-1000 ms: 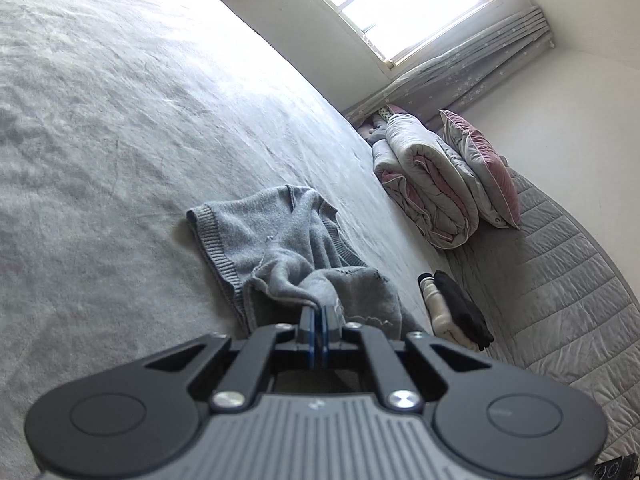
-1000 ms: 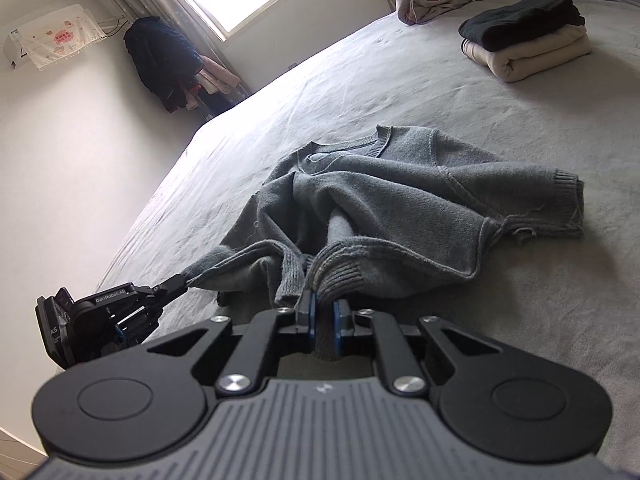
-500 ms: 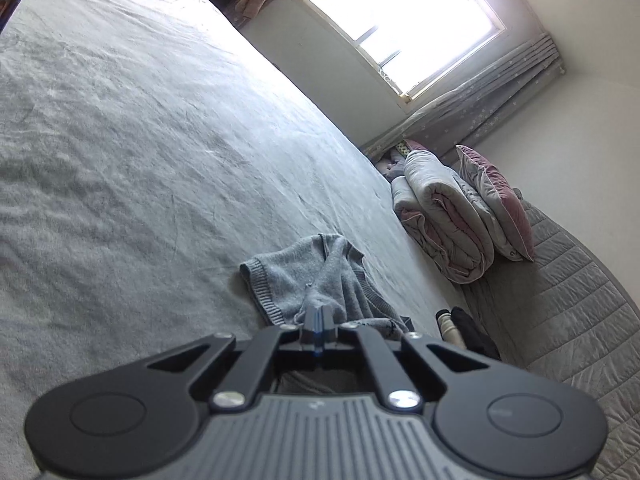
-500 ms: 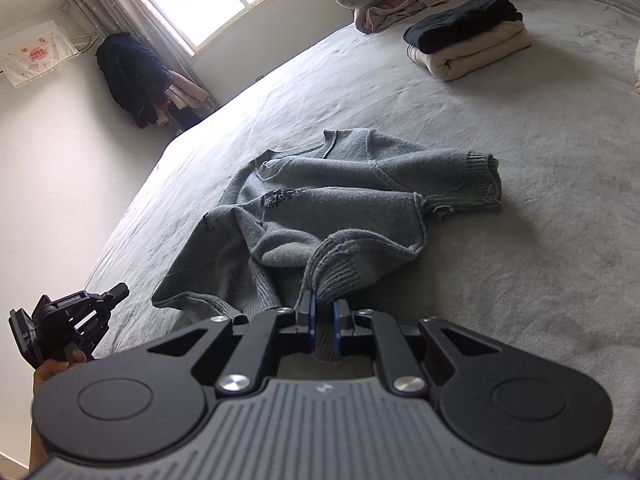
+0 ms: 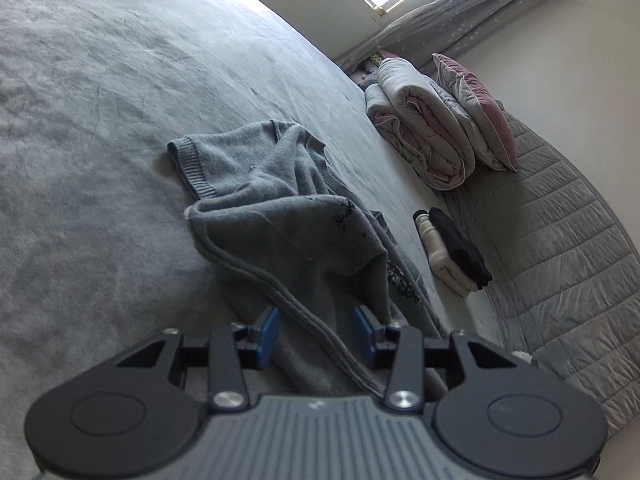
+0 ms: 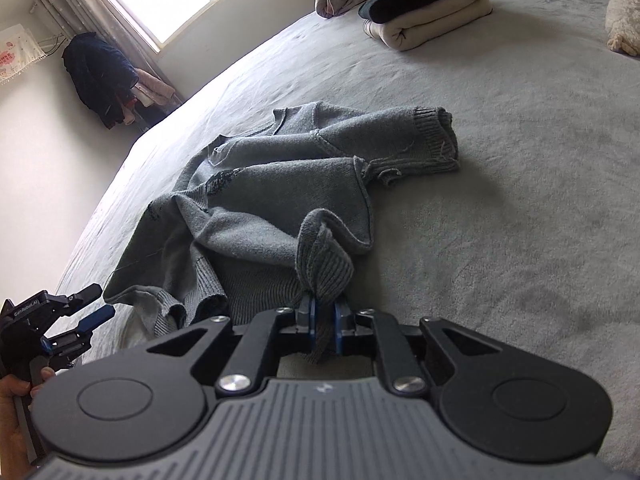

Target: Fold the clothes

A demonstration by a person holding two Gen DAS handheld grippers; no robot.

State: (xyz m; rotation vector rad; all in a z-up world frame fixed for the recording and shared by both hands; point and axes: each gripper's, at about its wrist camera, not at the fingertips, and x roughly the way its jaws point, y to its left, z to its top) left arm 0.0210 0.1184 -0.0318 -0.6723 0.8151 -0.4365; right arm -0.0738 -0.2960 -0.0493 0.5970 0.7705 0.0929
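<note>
A grey knit sweater lies crumpled on the grey bed; it also shows in the left wrist view. My right gripper is shut on a ribbed cuff of the sweater, at its near edge. My left gripper is open, its blue pads either side of the sweater's hem, which lies between them ungripped. The left gripper also shows in the right wrist view, open, just left of the sweater's edge.
A stack of folded clothes, black on cream, sits at the far right of the bed, also in the left wrist view. Rolled quilts and a pink pillow lie by the window. Dark clothes hang in the corner.
My left gripper has opened and come back down to the sweater's hem after letting go and pulling away. My right gripper keeps its hold on the cuff and has shifted slightly.
</note>
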